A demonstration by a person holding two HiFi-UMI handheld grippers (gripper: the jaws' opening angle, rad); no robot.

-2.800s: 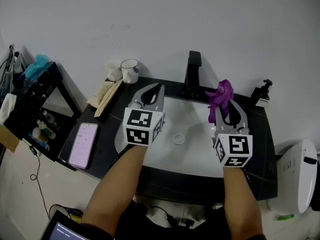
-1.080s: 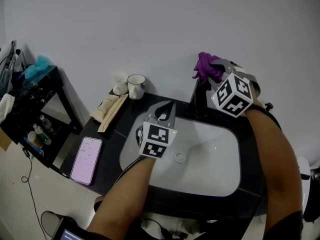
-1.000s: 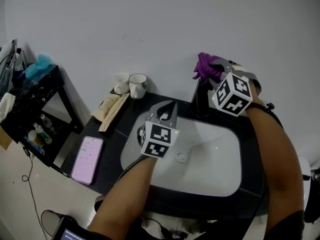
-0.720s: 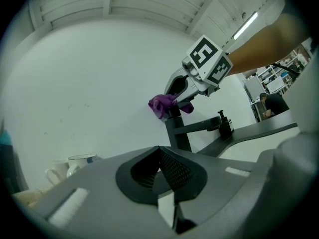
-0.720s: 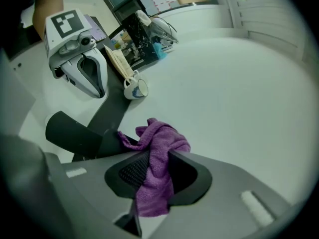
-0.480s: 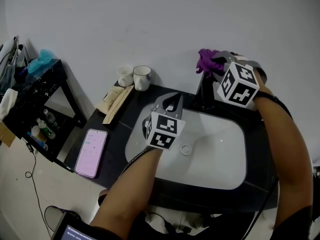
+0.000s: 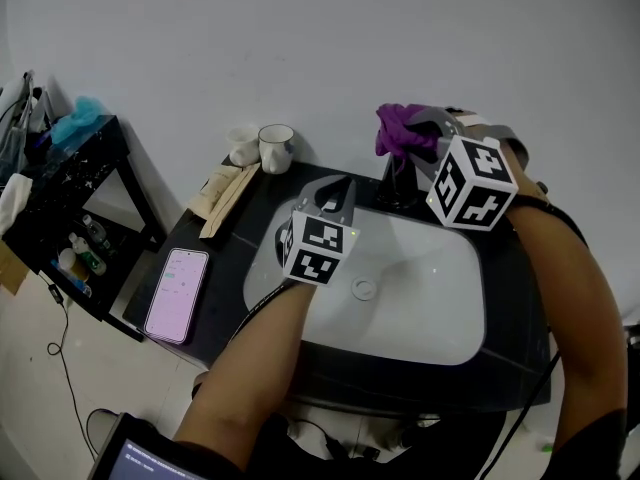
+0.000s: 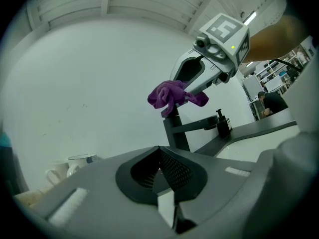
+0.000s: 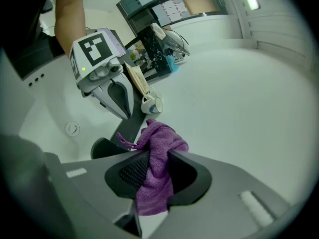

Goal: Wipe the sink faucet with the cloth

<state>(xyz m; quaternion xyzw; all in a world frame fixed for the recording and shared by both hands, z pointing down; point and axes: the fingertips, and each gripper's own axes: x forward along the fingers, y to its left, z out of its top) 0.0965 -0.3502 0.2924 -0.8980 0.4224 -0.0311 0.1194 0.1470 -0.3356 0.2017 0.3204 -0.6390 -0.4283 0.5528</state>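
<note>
1. The black faucet (image 7: 399, 182) stands at the back edge of the white sink (image 7: 430, 303). Its column is upright, so its long axis is vertical. In the left gripper view the spout (image 8: 202, 126) goes out level from the column, over the basin.
2. The purple cloth (image 7: 397, 128) is bunched on the top of the faucet column and seems to touch it.
3. The right gripper (image 7: 415, 135) has its jaws closed on the cloth. In its own view the cloth (image 9: 155, 171) fills the gap between the jaws and sticks out past the tips, above the faucet.
4. The left gripper (image 7: 342, 188) is over the back left part of the basin, apart from the faucet, with tips toward the wall. Its jaws (image 8: 159, 168) are pressed together and hold nothing.
5. The cloth covers the faucet top. In the head view the right gripper's marker cube hides most of the spout.
</note>
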